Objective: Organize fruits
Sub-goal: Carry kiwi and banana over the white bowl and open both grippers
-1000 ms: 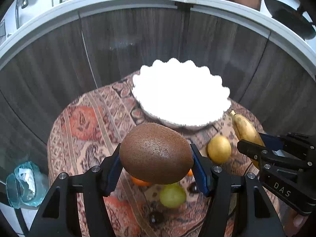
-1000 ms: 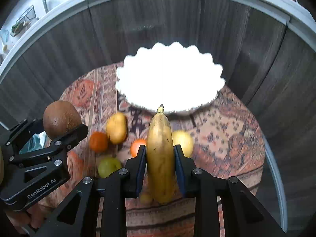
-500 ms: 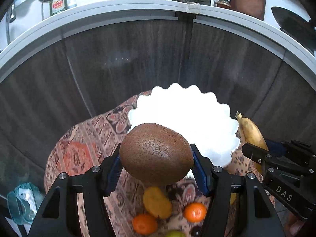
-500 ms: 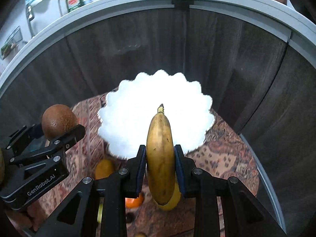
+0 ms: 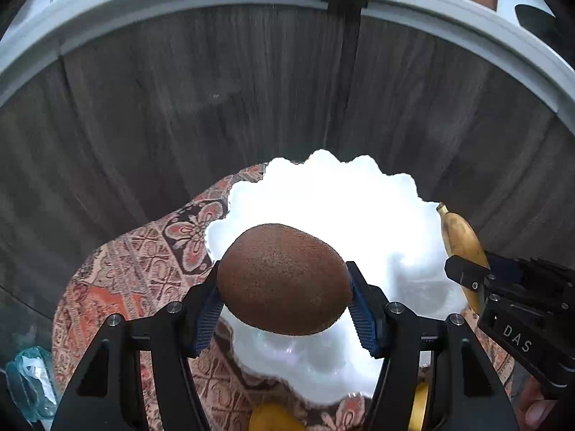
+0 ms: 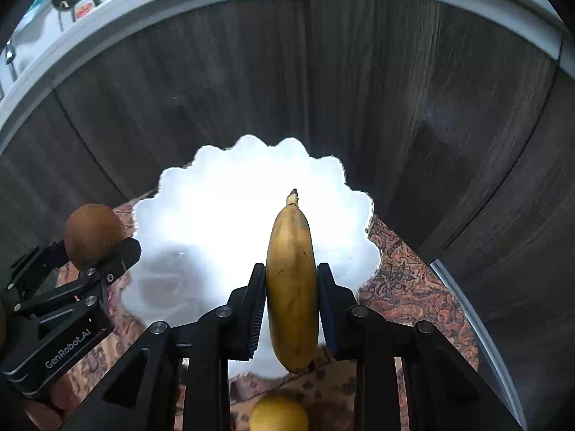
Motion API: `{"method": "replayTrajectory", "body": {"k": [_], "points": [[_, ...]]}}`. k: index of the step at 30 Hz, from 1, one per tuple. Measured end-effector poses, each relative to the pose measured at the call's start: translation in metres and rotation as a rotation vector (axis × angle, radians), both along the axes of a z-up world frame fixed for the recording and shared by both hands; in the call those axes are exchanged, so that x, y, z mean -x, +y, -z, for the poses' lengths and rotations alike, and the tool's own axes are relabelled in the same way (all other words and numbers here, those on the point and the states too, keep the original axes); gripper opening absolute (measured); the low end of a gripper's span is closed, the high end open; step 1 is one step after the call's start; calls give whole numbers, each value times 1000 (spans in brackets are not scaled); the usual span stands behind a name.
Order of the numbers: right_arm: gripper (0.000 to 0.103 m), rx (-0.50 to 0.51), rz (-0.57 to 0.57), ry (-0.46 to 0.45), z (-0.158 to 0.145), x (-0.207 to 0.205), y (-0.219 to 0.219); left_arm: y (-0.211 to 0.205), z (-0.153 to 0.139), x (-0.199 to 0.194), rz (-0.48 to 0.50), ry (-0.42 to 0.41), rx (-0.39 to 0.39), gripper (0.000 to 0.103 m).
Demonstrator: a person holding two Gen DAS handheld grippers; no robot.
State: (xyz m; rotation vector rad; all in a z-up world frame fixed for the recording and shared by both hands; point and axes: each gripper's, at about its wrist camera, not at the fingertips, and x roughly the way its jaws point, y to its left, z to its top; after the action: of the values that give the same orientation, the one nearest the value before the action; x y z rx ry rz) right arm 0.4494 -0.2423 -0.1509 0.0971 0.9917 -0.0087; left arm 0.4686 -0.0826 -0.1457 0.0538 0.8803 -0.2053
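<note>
Left wrist view: the left claw [image 5: 284,301] is clamping a brown kiwi [image 5: 284,278] above the white bowl [image 5: 395,222]; the right claw [image 6: 291,309] is pinching the banana [image 6: 291,287] there too. Releasing together, the fruits could collide and roll out.

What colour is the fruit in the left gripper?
Brown and finely speckled, likely a kiwi, clamped in the left gripper; the left wrist view shows it best.

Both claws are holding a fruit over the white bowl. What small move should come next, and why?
Probably lower the left claw a little and open it: its kiwi hangs over the white bowl, not yet inside. The right claw grips the banana nearby.
</note>
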Motion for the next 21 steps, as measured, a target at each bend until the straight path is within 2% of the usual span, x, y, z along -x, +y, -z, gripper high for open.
{"method": "replayTrajectory", "body": {"k": [7, 18, 21], "points": [[29, -5, 16, 37, 29, -14, -4, -2, 23, -18, -8, 33, -15, 63], [29, 0, 6, 58, 45, -19, -3, 0, 38, -21, -13, 81, -42, 64], [29, 1, 11, 79, 53, -20, -4, 2, 35, -19, -19, 68, -60, 75]]}}
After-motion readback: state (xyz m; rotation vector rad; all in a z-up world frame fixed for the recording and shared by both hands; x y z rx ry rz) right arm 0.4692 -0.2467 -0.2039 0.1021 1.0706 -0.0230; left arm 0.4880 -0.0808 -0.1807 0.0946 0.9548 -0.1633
